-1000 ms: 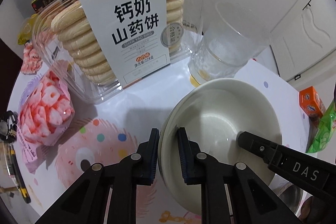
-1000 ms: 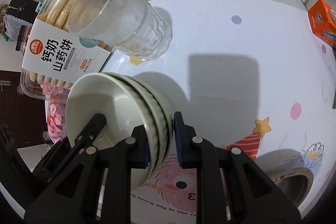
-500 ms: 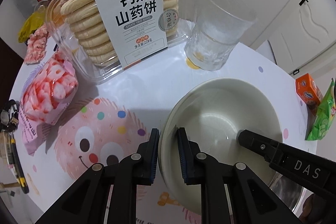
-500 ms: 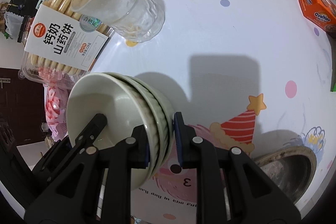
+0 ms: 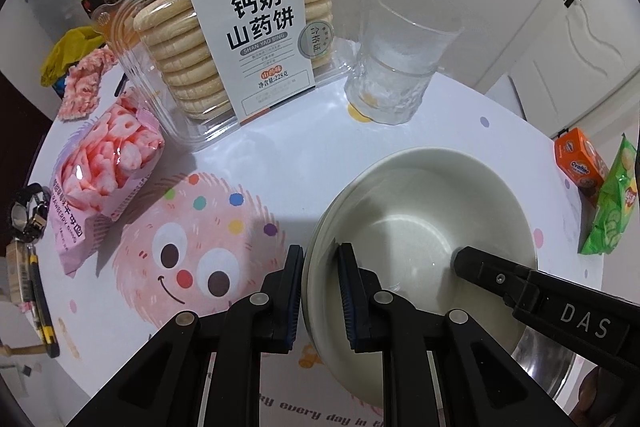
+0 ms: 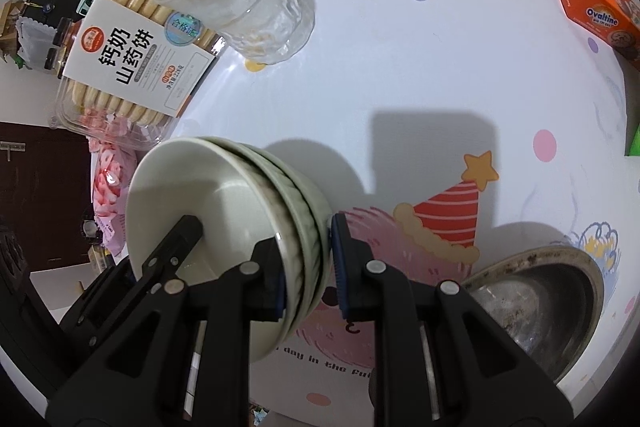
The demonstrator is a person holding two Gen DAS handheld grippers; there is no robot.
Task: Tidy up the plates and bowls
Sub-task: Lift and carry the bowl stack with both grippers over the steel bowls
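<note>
Clamping opposite rims of stacked bowls, both grippers' jaws

Even indoor light from above leaves both views bright and sharp, with a hard rectangular shadow on the white surface and soft glare on the biscuit box; fisheye bending curves the edges, and the corners fall to black
</note>
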